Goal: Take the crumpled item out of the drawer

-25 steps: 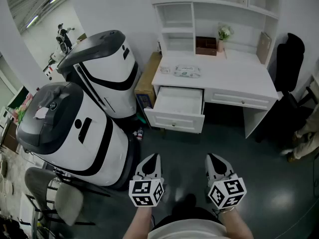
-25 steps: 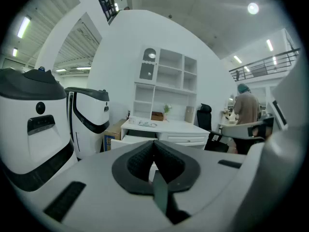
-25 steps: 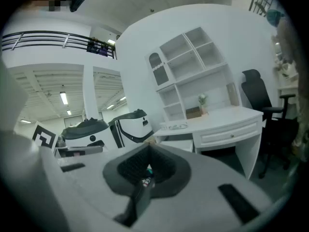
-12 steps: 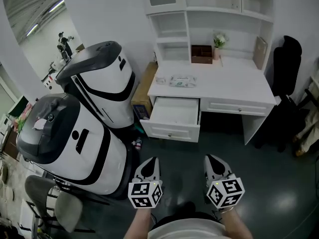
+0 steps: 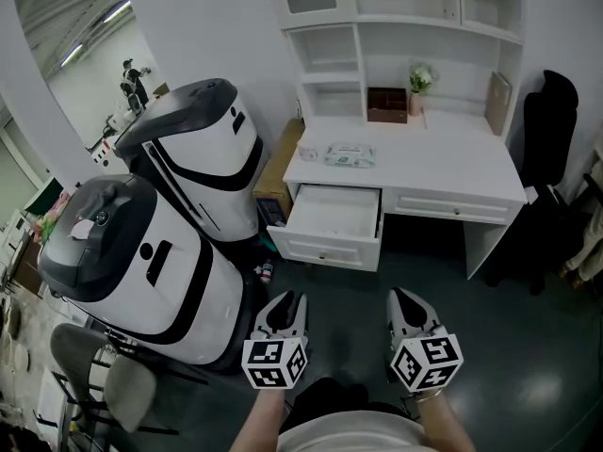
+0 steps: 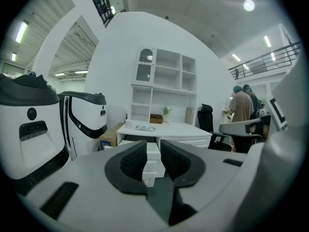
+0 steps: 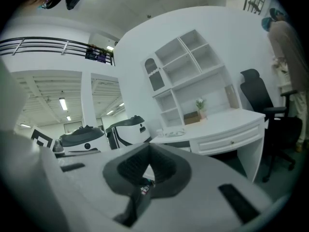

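In a white-walled workroom, seen from the head view, a person stands on a dark floor [image 5: 499, 347] facing a white desk [image 5: 452, 168] topped by a shelf hutch [image 5: 415, 26]. The left gripper [image 5: 287, 301] and the right gripper [image 5: 403, 299] are held low and side by side, well apart from the furniture. The drawer [image 5: 328, 250] at the desk's left end is pulled out. Its inside reads plain white from here, and the crumpled item cannot be made out. On the desktop lie a pack of wipes [image 5: 350, 155], a brown box [image 5: 387, 104] and a small potted plant [image 5: 420, 75]. A cardboard box [image 5: 280, 163] sits between the desk and two large white-and-black machines [image 5: 203, 153], and a black office chair [image 5: 551, 111] stands at right. In the left gripper view, the left gripper's [image 6: 153, 145] jaws are opening, with a clear gap between the ribbed pads [image 6: 133, 161] and nothing in it. The pulled-out drawer [image 6: 151, 154] shows far off through that gap, and two people [image 6: 241, 108] stand at right. In the right gripper view, the right gripper [image 7: 148, 148] is closed with its tips meeting on nothing, and the desk [image 7: 217, 124] and the office chair [image 7: 258, 88] lie beyond.
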Available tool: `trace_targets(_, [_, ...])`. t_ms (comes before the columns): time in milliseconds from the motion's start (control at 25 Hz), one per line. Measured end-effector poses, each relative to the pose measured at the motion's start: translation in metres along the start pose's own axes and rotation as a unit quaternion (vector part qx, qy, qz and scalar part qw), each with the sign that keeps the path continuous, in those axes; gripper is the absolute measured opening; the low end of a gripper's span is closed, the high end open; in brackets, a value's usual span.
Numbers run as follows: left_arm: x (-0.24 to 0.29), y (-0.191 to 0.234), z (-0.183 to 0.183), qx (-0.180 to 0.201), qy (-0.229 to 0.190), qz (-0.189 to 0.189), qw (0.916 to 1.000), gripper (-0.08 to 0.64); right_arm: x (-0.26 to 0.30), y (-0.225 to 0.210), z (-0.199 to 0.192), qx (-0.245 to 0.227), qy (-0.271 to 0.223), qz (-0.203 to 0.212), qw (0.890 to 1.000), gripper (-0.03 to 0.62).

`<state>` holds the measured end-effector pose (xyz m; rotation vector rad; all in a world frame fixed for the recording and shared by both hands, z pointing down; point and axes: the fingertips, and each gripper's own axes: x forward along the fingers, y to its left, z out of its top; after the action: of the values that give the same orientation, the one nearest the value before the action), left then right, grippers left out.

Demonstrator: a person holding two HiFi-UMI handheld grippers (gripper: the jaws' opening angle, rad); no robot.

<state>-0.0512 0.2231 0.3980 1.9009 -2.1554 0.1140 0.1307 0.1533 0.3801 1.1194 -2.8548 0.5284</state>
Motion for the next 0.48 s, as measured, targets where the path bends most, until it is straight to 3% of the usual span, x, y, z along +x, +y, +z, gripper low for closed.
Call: trace_targets(480, [0.027,0.008,0.006,0.008,0.004,0.008,0.9999,0.129,0.018,-0.019,0.010,0.011,-0.009,-0.002,1.000,0.002])
